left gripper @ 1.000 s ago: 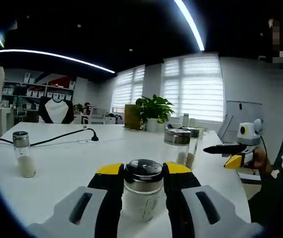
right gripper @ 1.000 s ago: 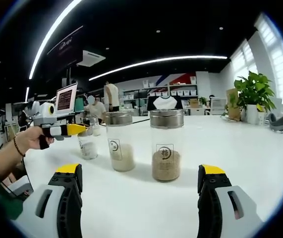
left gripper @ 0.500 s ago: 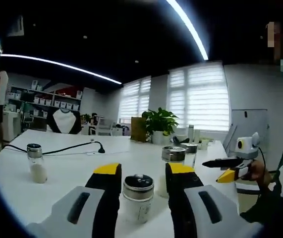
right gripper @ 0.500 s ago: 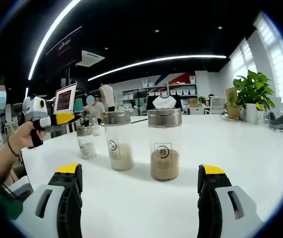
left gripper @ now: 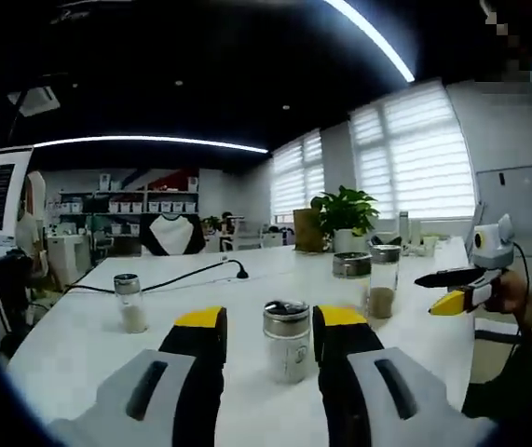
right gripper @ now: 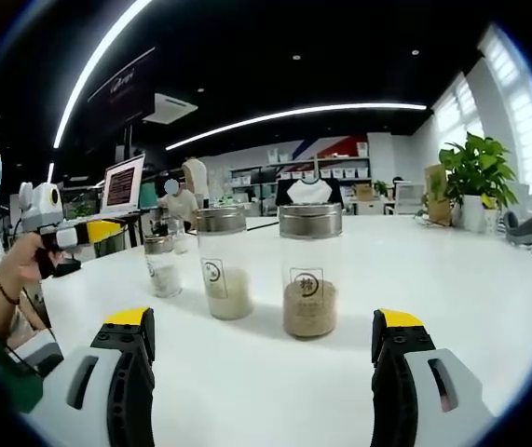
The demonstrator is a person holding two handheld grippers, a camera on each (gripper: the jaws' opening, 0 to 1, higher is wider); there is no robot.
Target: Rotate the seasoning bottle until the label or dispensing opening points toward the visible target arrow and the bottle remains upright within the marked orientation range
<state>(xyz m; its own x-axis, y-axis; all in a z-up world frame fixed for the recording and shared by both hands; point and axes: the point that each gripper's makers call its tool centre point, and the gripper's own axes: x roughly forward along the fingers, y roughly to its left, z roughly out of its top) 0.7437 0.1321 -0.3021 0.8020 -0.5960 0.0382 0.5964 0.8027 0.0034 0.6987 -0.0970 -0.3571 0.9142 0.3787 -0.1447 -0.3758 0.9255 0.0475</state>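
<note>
Left fingers: your left gripper point(left gripper: 270, 326) is released, its yellow-tipped black jaws standing apart on either side of the small glass seasoning bottle with the steel cap point(left gripper: 287, 341), with a clear gap to each jaw.
What changed: 1 second ago those jaws were tight against the bottle's sides; now they have let go and you have drawn the gripper back, so the bottle looks smaller and farther out.
Bottle: it stands upright on the white table point(left gripper: 88, 345), a small pale label facing the left gripper view, about half full of light powder.
Meaning for the task: I read this as the end of 1 turn, with the bottle set down and left standing. No target arrow or range mark is visible, so you cannot confirm the heading from here.
Right fingers: your right gripper point(right gripper: 264, 321) is wide open and holds nothing, hovering over bare table.
Ahead of the right gripper: 2 tall clear jars with steel lids stand near each other, the jar of brown granules point(right gripper: 310, 271) on the right and the jar of pale powder point(right gripper: 224, 264) to its left; the same small bottle point(right gripper: 161, 266) stands farther left.
Farther out: another small shaker of white powder point(left gripper: 130, 303) stands well apart on the left, by a black cable point(left gripper: 186, 275).
Next: check the label against the arrow; if it is off, close on the bottle again.
</note>
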